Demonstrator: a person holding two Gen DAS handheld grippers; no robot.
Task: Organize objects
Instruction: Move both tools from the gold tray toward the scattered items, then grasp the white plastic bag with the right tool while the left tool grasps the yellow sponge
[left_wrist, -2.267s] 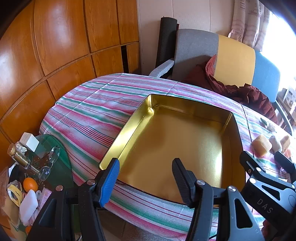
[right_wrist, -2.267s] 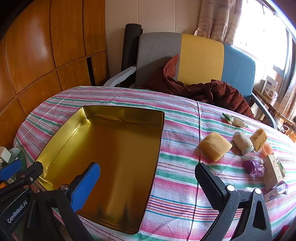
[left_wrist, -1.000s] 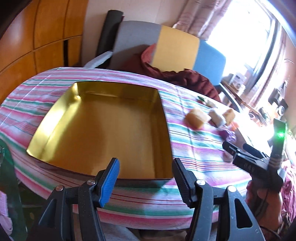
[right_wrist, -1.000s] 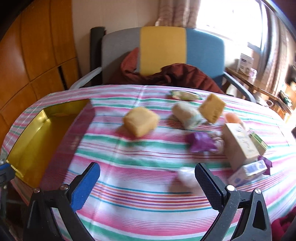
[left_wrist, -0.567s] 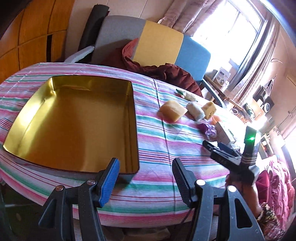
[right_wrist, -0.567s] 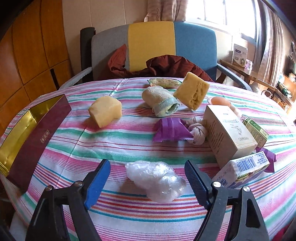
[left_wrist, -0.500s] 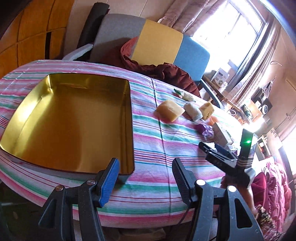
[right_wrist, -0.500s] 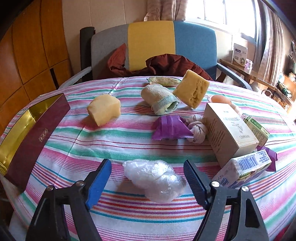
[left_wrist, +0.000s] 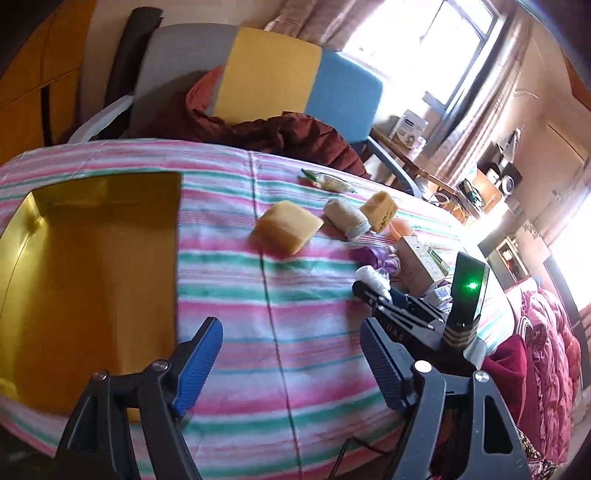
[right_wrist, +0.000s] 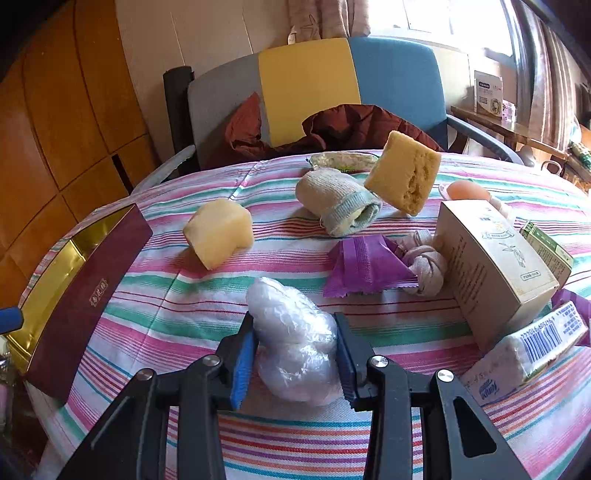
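Closing in, the right gripper (right_wrist: 293, 350) has its pads pressing both sides of the plastic wad (right_wrist: 295, 339) on the cloth (right_wrist: 221, 295). The tin (right_wrist: 74, 288) lies to its left, nearer the left gripper (left_wrist: 291, 363), whose jaws have just spread, nothing between them.

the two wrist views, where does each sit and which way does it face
Left wrist: on the left claw, open over the striped tablecloth, angled down across the table; gold tin at left, right claw ahead.
Right wrist: on the right claw, pinching the plastic bundle, facing the chair.
Both share the tin, sponges and chair.
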